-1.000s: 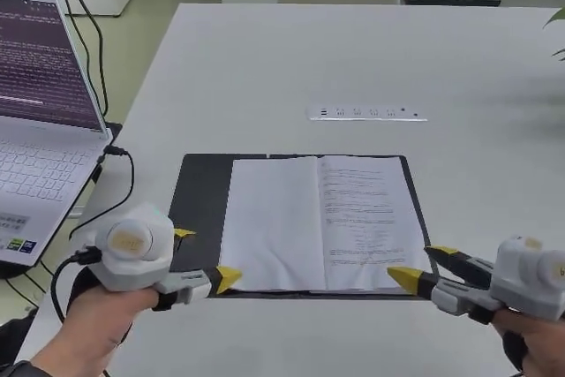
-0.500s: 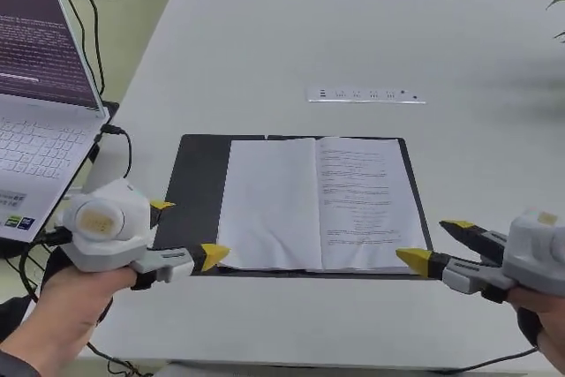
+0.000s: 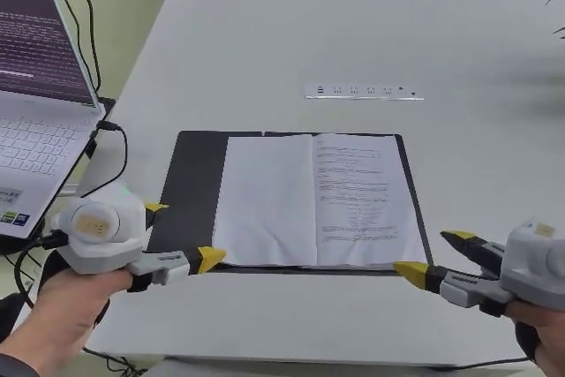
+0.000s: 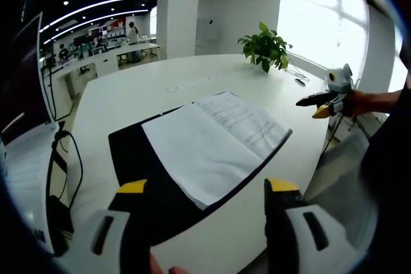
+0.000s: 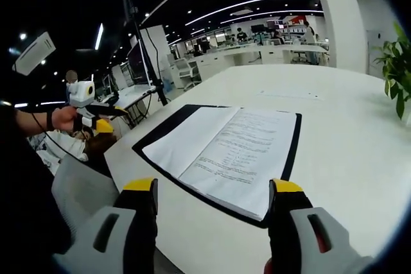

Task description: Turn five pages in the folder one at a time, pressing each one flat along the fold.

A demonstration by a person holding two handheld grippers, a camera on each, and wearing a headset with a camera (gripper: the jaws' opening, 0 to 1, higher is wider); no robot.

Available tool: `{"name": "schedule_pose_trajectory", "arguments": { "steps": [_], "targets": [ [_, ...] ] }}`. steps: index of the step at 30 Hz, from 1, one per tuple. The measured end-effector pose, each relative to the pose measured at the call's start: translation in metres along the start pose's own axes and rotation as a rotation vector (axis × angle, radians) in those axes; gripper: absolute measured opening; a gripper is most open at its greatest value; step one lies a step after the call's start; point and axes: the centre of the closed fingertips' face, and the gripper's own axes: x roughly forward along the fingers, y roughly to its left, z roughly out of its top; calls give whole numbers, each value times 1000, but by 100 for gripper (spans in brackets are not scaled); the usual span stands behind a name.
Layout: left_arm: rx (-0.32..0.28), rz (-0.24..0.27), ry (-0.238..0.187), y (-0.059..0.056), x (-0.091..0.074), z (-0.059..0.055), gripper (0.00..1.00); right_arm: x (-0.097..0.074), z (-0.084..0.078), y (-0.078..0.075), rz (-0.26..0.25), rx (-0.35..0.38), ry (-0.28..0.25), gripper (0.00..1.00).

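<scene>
White office table (image 3: 353,33) fills the head view, with a laptop (image 3: 35,86) at 9 o'clock and a power strip (image 3: 362,92) at 12 o'clock, well beyond the work. At the centre lies the folder (image 3: 196,192), open and flat, its black cover showing wide on the left. A blank page (image 3: 265,200) sits left of the fold (image 3: 313,200) and a printed page (image 3: 362,200) right of it.

The left gripper (image 3: 184,233) hovers at 8 o'clock from the folder, just off its near left corner, jaws spread and empty. The right gripper (image 3: 434,254) waits at 4 o'clock, just off the near right corner, jaws likewise apart with nothing between them. Neither touches paper.

This looks like the gap before a turn; how many of the five are done cannot be told from here. The next move likely falls to the right gripper: close in at the near corner of the printed page, nip one sheet alone, lift it and carry it over the fold toward 9 o'clock. After that a jaw should run along the fold to press it flat. Catching two sheets at once is the main risk, so the pinch wants to be shallow.
</scene>
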Motion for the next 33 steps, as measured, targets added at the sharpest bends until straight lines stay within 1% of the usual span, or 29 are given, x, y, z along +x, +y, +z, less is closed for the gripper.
{"name": "schedule_pose_trajectory", "arguments": {
  "steps": [5,11,13,18,19,22,26,28,29,33],
  "targets": [
    [12,-14,4,-8,8,4,71,-4,0,-4,-14,19,-12,71],
    [19,-37,13,-22,20,9,71,-10,-3,-6,-23,30,-12,71],
    [26,-49,13,-27,24,12,71,-13,-5,-7,-28,34,-14,71],
    [56,-85,21,-45,37,20,70,-20,-10,-11,-34,46,-14,71],
    [61,-94,23,-51,40,22,70,-20,-10,-11,-35,47,-14,71],
    [70,-114,27,-59,49,27,70,-23,-11,-14,-40,60,-24,71],
    [84,-142,33,-75,60,32,69,-24,-12,-13,-37,66,-29,71],
    [89,-152,34,-81,64,34,69,-24,-14,-13,-33,66,-24,71],
    [90,-154,35,-82,65,34,69,-24,-16,-13,-31,69,-22,71],
    [108,-179,44,-93,75,39,69,-25,-17,-13,-31,82,-30,70]
  ]
}}
